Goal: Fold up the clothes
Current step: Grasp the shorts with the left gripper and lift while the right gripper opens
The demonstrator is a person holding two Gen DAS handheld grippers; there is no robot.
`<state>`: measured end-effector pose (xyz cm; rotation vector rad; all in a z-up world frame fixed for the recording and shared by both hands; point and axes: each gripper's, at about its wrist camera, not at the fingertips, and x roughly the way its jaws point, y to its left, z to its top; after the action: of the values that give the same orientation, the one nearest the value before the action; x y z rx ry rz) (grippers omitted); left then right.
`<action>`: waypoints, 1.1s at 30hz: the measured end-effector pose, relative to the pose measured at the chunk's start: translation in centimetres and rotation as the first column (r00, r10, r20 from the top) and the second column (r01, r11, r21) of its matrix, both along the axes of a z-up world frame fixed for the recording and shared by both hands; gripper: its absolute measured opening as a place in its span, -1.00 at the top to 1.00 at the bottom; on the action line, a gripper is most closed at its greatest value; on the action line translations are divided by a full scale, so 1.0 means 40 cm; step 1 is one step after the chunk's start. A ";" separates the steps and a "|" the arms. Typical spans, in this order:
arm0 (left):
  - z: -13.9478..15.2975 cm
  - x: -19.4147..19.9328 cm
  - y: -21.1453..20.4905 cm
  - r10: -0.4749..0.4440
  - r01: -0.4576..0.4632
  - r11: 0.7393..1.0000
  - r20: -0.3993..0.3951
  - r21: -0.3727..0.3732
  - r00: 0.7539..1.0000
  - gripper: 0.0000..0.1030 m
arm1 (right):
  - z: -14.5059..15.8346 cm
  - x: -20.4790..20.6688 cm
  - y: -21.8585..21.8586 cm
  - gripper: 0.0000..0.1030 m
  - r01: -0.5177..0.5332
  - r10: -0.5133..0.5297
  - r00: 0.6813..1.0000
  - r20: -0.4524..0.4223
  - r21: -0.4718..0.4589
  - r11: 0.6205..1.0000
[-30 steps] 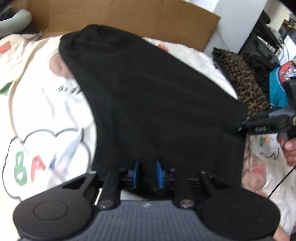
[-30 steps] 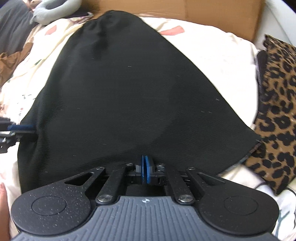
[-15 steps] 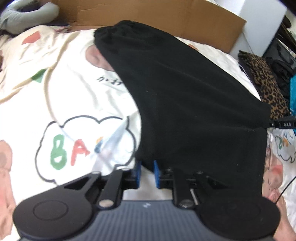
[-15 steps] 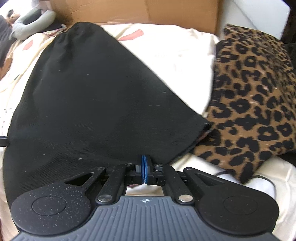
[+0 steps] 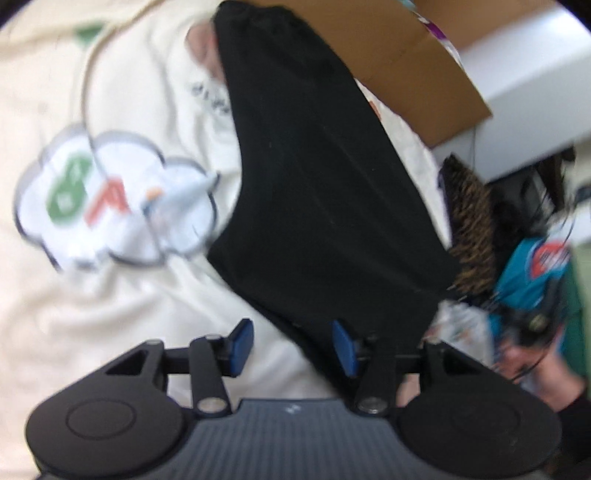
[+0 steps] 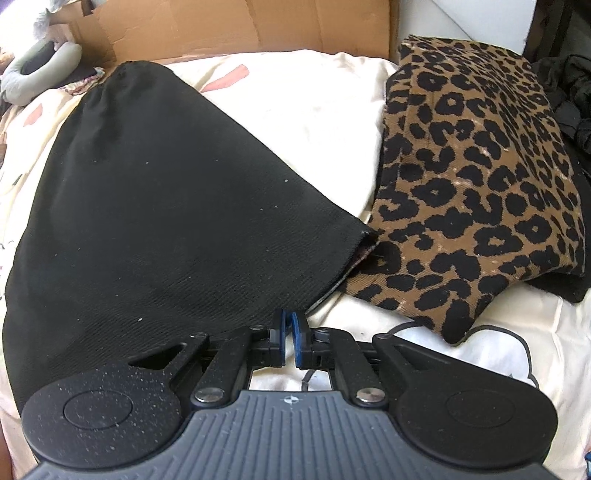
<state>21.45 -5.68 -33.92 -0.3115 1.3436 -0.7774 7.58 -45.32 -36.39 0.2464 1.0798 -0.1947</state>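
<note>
Since before, left claw (image 5: 291,347) opened off black garment's (image 5: 325,192) near edge.

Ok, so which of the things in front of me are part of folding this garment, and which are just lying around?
Part of the job:
- black garment
- left gripper, jaws just opened, no longer pinching the cloth
- right gripper, jaws almost shut at the garment's edge

Just lying about:
- leopard-print cloth
- cardboard
- grey neck pillow
- cream printed bedsheet

Left gripper (image 5: 293,347): angled downward, jaws parted, just opened, nothing pressed between blue pads; right gripper (image 6: 289,341): pointing steeply down, pads nearly together.
</note>
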 end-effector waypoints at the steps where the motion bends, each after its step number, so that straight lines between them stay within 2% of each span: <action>1: -0.010 0.003 0.001 0.018 -0.019 1.000 -0.039 -0.025 0.999 0.03 | 0.001 0.001 0.000 0.82 0.003 -0.003 1.000 0.002 0.002 1.000; 4: -0.039 0.008 0.024 0.056 -0.071 0.994 -0.159 -0.088 0.986 0.03 | 0.006 0.002 0.001 0.61 0.011 -0.011 1.000 0.011 0.010 1.000; 8: -0.089 -0.015 0.031 0.057 -0.106 0.983 -0.298 -0.152 0.953 -0.06 | 0.017 0.000 0.003 0.61 0.019 -0.020 0.999 0.038 0.034 0.999; 10: -0.116 -0.027 0.015 0.051 -0.105 0.984 -0.341 -0.143 0.939 -0.06 | 0.021 0.000 0.002 0.60 0.031 -0.035 0.997 0.064 0.063 0.998; 13: -0.145 -0.038 0.014 0.066 -0.131 0.981 -0.393 -0.142 0.917 -0.06 | 0.031 0.006 0.002 0.41 0.035 -0.044 0.995 0.093 0.091 0.995; 15: -0.159 -0.048 0.013 0.071 -0.150 0.976 -0.420 -0.158 0.905 -0.06 | 0.035 0.011 0.003 0.39 0.032 -0.041 0.994 0.099 0.091 0.995; 16: -0.165 -0.054 0.016 0.072 -0.156 0.974 -0.426 -0.166 0.902 -0.05 | 0.037 0.014 0.003 0.39 0.031 -0.040 0.994 0.101 0.091 0.995; 21: -0.194 -0.085 0.015 0.075 -0.182 0.961 -0.437 -0.209 0.896 0.34 | 0.038 0.016 -0.006 0.38 0.055 -0.066 0.992 0.105 0.110 0.992; 28: -0.210 -0.112 -0.023 0.069 -0.191 0.955 -0.456 -0.228 0.887 0.40 | 0.036 -0.014 -0.022 0.25 0.090 -0.107 0.989 0.099 0.165 0.982; 30: -0.208 -0.115 -0.036 0.063 -0.182 0.958 -0.455 -0.222 0.888 0.65 | 0.038 -0.026 -0.030 0.21 0.090 -0.108 0.990 0.091 0.182 0.979; 32: -0.204 -0.118 -0.044 0.053 -0.167 0.961 -0.449 -0.220 0.892 0.83 | 0.041 -0.039 -0.037 0.09 0.096 -0.115 0.989 0.090 0.193 0.976; 33: -0.201 -0.118 -0.046 0.049 -0.163 0.962 -0.446 -0.221 0.894 0.83 | 0.039 -0.046 -0.041 0.09 0.103 -0.123 0.989 0.088 0.202 0.974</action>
<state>16.72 -7.52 -41.96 -0.7967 1.6316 -0.8165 5.74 -46.96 -34.81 0.4916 0.9864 -0.1757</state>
